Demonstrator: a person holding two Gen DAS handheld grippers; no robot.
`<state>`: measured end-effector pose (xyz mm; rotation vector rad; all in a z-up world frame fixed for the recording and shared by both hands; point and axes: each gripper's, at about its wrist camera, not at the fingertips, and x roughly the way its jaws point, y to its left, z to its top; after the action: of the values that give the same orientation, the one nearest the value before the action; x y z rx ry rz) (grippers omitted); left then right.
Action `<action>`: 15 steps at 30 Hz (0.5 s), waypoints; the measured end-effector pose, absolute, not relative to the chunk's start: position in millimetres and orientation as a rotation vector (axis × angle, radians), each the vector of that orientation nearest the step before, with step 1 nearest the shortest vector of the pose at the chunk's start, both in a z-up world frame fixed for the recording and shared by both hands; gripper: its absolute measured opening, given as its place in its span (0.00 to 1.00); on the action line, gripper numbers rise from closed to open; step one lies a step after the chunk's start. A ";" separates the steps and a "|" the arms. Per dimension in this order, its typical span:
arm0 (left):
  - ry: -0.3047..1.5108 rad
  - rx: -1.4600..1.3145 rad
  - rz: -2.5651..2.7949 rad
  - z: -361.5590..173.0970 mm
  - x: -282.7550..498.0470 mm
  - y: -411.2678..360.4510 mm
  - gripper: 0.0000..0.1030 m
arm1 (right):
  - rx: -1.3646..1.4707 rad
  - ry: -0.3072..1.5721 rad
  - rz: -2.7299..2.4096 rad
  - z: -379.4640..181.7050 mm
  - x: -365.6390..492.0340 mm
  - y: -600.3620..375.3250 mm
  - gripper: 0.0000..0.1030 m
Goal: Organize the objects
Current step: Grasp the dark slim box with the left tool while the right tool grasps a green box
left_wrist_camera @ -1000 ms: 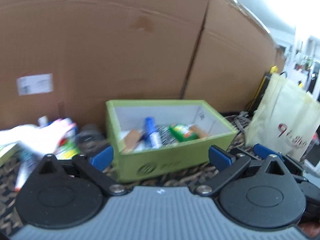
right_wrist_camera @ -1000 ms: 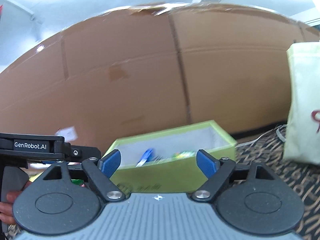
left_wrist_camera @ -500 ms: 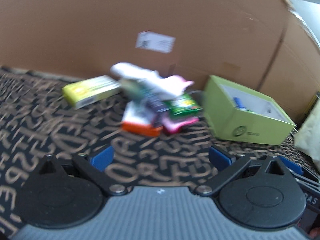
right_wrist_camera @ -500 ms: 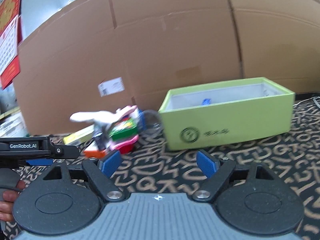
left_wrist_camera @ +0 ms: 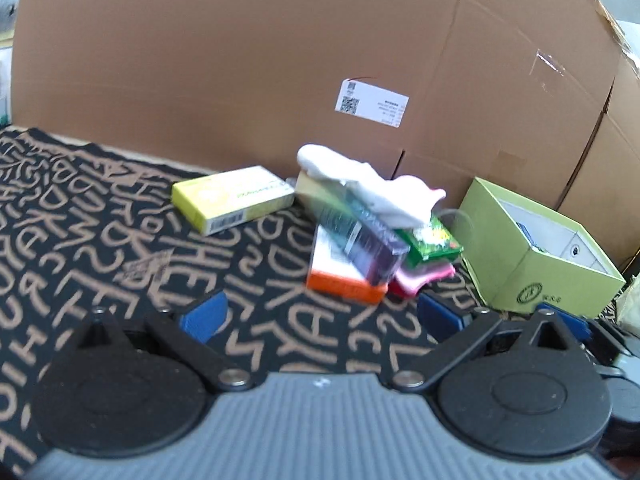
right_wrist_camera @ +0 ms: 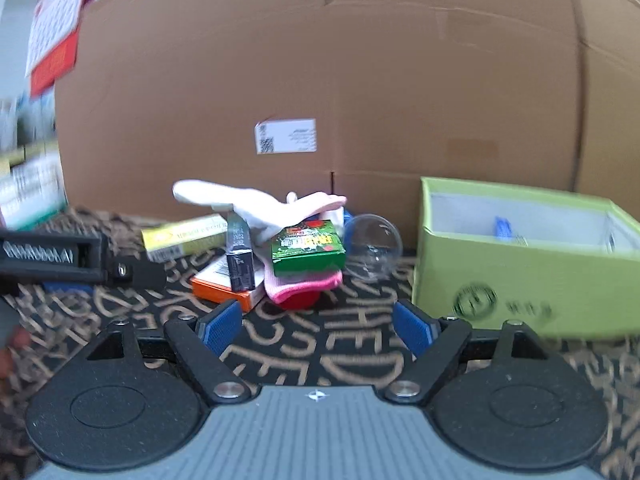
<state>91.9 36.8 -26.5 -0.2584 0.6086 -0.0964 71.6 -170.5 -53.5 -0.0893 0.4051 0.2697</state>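
Observation:
A pile of items lies on the patterned cloth: an orange box [left_wrist_camera: 340,276] [right_wrist_camera: 222,290], a dark box [left_wrist_camera: 360,232] [right_wrist_camera: 240,260], a green box [left_wrist_camera: 434,240] [right_wrist_camera: 306,246], a pink cloth [right_wrist_camera: 304,284] and a white sock [left_wrist_camera: 372,188] [right_wrist_camera: 256,200] on top. A yellow box [left_wrist_camera: 234,198] [right_wrist_camera: 184,236] lies left of the pile. An open green box [left_wrist_camera: 536,256] [right_wrist_camera: 520,256] stands at the right with a few items inside. My left gripper [left_wrist_camera: 320,314] is open and empty, short of the pile. My right gripper [right_wrist_camera: 318,326] is open and empty, facing the pile.
A large cardboard wall [left_wrist_camera: 280,60] [right_wrist_camera: 360,80] stands right behind the items. A clear plastic ball [right_wrist_camera: 372,246] lies between the pile and the green box. The left gripper's body [right_wrist_camera: 56,258] shows at the left of the right wrist view.
Both grippers have swung left, away from the green box, and now face the pile. Both stay open and empty.

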 end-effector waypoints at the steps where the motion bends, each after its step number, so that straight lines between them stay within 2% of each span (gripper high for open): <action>1: 0.614 -0.266 -0.103 -26.9 96.5 35.5 1.00 | -0.131 0.415 0.261 -54.9 79.7 -165.0 0.78; 3: 0.624 -0.288 -0.123 -27.2 107.6 32.9 1.00 | -0.181 0.426 0.269 -55.9 95.1 -156.8 0.75; 9: 0.622 -0.275 -0.148 -24.3 143.2 20.7 1.00 | -0.206 0.418 0.296 -54.8 131.0 -143.9 0.74; 15: 0.648 -0.258 -0.165 -30.0 172.3 12.3 0.88 | -0.216 0.424 0.303 -57.8 153.8 -137.1 0.74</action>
<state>172.3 12.3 -30.0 -0.2583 0.6484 -0.1648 153.8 -137.1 -57.8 -0.2159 0.4240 0.3032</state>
